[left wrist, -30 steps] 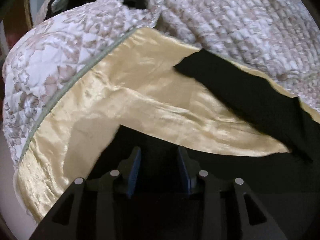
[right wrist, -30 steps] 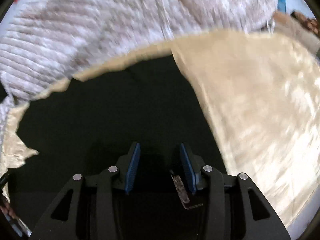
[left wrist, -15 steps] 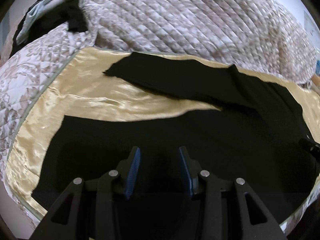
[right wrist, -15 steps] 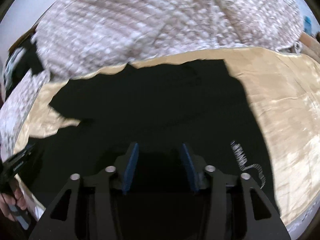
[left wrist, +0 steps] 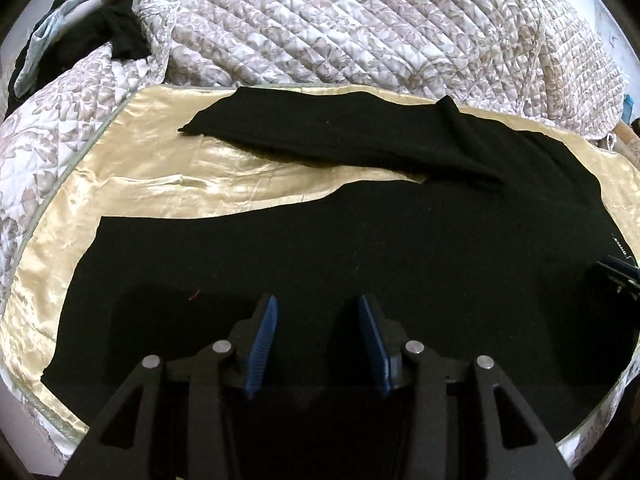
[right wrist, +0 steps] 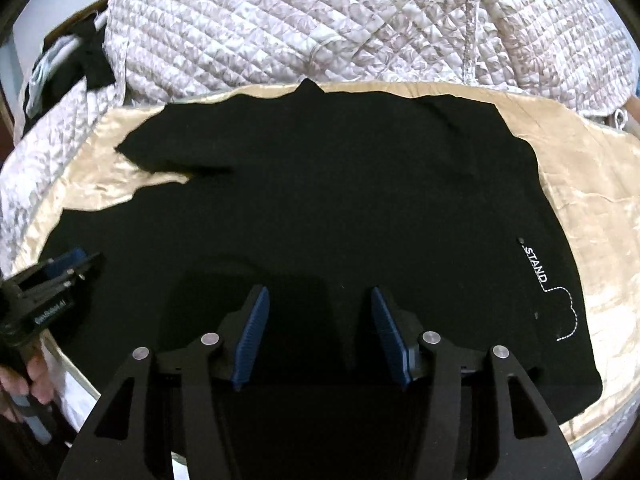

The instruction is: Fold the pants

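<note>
Black pants [left wrist: 360, 248] lie spread flat on a golden satin sheet [left wrist: 168, 184]. Their two legs run off to the left, the far leg [left wrist: 340, 136] lying apart from the near one. White lettering [right wrist: 536, 264] marks the cloth near the right side. My left gripper [left wrist: 317, 300] hovers over the near leg, its jaws opening, with nothing between the blue pads [left wrist: 262, 336]. My right gripper [right wrist: 319, 290] stands over the upper part of the pants, jaws also opening and empty. Each gripper shows in the other's view: the right gripper [left wrist: 618, 276] at the right edge, the left gripper [right wrist: 60, 272] at the left edge.
A quilted floral bedspread [left wrist: 360, 24] is bunched up behind the sheet. Dark and pale blue clothes [left wrist: 80, 32] lie at the far left corner. A person's hand [right wrist: 24, 380] holds the left gripper's handle. The bed's near edge [right wrist: 600, 420] runs just below the pants.
Both views have swung round and levelled, from a tilted look at one part of the cloth to the whole spread pants. Both pairs of jaws stand wider, the right more so.
</note>
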`<state>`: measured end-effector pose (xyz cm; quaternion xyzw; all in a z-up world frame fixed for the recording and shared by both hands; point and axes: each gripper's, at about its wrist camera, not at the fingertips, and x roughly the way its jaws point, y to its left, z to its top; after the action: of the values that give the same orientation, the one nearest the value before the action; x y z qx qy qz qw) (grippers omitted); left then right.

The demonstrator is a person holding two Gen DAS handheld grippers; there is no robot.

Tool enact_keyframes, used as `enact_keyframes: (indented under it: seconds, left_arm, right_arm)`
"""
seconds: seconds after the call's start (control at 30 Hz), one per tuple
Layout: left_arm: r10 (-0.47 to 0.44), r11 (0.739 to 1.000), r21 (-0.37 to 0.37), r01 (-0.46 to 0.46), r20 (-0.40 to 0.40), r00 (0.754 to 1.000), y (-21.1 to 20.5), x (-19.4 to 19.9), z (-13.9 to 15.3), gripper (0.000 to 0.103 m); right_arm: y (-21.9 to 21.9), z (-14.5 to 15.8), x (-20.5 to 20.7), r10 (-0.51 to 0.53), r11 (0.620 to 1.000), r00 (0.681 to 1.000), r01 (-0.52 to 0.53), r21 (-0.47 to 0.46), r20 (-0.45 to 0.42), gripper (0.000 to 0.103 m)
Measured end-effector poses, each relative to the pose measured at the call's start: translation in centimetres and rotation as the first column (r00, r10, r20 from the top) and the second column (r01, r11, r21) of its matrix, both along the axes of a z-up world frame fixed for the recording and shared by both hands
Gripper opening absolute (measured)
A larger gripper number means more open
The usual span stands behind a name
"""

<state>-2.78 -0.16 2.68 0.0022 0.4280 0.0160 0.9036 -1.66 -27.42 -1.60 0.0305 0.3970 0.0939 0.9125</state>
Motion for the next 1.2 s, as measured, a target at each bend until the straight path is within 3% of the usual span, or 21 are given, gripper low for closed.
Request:
enact_keyframes:
  seconds: [0.17,0.37,0.63,0.93,1.13,1.2]
  left_arm:
    - [-0.029,1.0,-0.011,0.029,-0.016,0.999,-0.2,1.1,0.5,0.047]
    - [-0.058,0.998,-0.033,0.059,0.012,0.998,0.0,3.9,2.7,0.057]
    - [-0.092,0.994,-0.059,0.094,0.037,0.995,1.2,12.8,4.3,0.068]
    - [-0.082,0.995,-0.05,0.082,-0.001,0.997,1.4,23.7,2.5,0.071]
    - [-0.067,0.998,-0.019,0.066,-0.061,0.996,1.1,28.3,-0.2,0.072]
    - [-0.068,0.998,0.012,0.069,-0.043,0.997,0.7,28.8,-0.7,0.073]
  right_arm:
    - [-0.8,0.7,0.5,-0.007,1.0,1.0,0.007,0.025,-0.007,0.054]
    - [-2.8,2.5,3.3,-0.021,0.999,1.0,0.022,0.042,-0.017,0.054]
    - [-4.8,4.8,11.0,-0.031,0.998,0.999,0.032,0.06,-0.017,0.063]
    - [-6.4,4.3,19.5,-0.068,0.996,0.997,0.07,0.058,-0.036,0.064]
    - [-6.5,2.9,24.1,-0.094,0.995,0.993,0.097,0.036,-0.07,0.064]
    - [-6.2,2.2,25.2,-0.095,0.995,0.991,0.096,0.004,-0.092,0.064]
